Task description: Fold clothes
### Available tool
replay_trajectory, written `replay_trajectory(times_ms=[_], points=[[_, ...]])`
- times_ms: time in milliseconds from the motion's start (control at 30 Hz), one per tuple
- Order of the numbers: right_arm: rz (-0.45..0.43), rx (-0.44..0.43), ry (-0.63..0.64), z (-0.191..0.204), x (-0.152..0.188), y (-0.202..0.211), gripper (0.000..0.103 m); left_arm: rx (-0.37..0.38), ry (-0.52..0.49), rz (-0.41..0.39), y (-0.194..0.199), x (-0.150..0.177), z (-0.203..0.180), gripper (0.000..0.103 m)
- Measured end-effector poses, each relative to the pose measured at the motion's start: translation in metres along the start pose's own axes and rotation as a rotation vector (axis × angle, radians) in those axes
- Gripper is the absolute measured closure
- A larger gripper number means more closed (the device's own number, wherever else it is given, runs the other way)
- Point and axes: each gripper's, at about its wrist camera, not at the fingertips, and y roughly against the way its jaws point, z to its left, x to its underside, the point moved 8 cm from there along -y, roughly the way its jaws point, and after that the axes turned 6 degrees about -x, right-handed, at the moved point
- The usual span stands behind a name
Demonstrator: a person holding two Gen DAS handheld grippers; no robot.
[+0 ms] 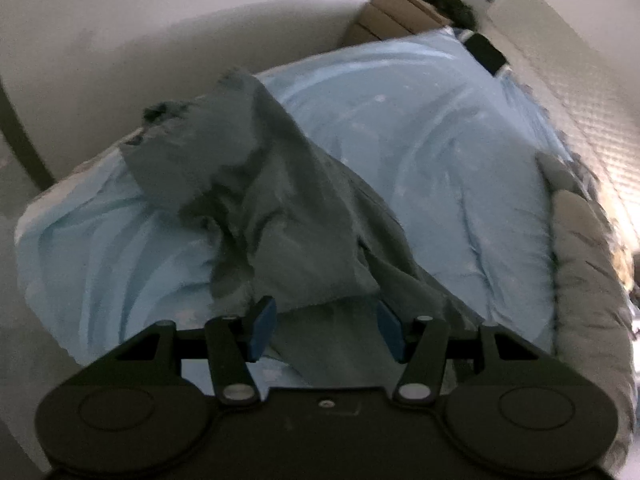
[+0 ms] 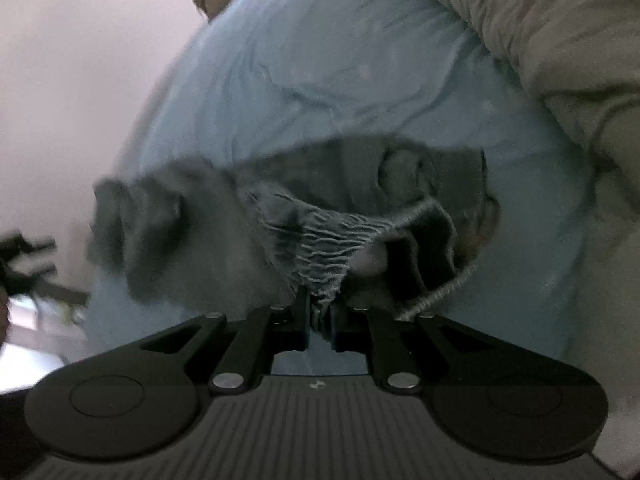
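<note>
A dark grey garment (image 1: 260,200) lies crumpled across a light blue bed sheet (image 1: 420,140), stretching from the far left toward my left gripper (image 1: 326,330). That gripper hovers over the garment's near end, its blue pads (image 1: 262,328) well apart and pressing on nothing. In the right wrist view my right gripper (image 2: 320,316) is shut on the gathered elastic waistband (image 2: 324,248) of the same garment (image 2: 400,176), which hangs lifted and blurred above the sheet (image 2: 320,60). A grey drawstring (image 2: 436,292) dangles beside the right finger.
A grey quilted blanket (image 1: 588,264) is bunched along the bed's right side (image 2: 540,40). A wooden nightstand (image 1: 392,12) stands past the far corner, and a black object (image 1: 486,54) lies on the sheet near it. A pale wall borders the bed's left.
</note>
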Motion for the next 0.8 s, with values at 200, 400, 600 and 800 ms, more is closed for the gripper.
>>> replay_trajectory(times_ms=[200, 400, 600, 800], points=[[0.127, 0.082, 0.112, 0.008, 0.057, -0.021, 0.092, 0.003, -0.061, 0.022, 0.006, 0.017, -0.002, 0.05], [0.214, 0.111, 0.148, -0.016, 0.096, -0.05, 0.092, -0.017, -0.033, -0.026, 0.022, 0.026, -0.008, 0.05], [0.221, 0.116, 0.079, -0.059, 0.108, -0.061, 0.091, -0.063, -0.006, -0.053, 0.034, 0.038, -0.028, 0.05], [0.141, 0.035, -0.052, -0.077, 0.095, -0.044, 0.089, -0.084, -0.032, -0.049, 0.032, 0.05, -0.058, 0.049]])
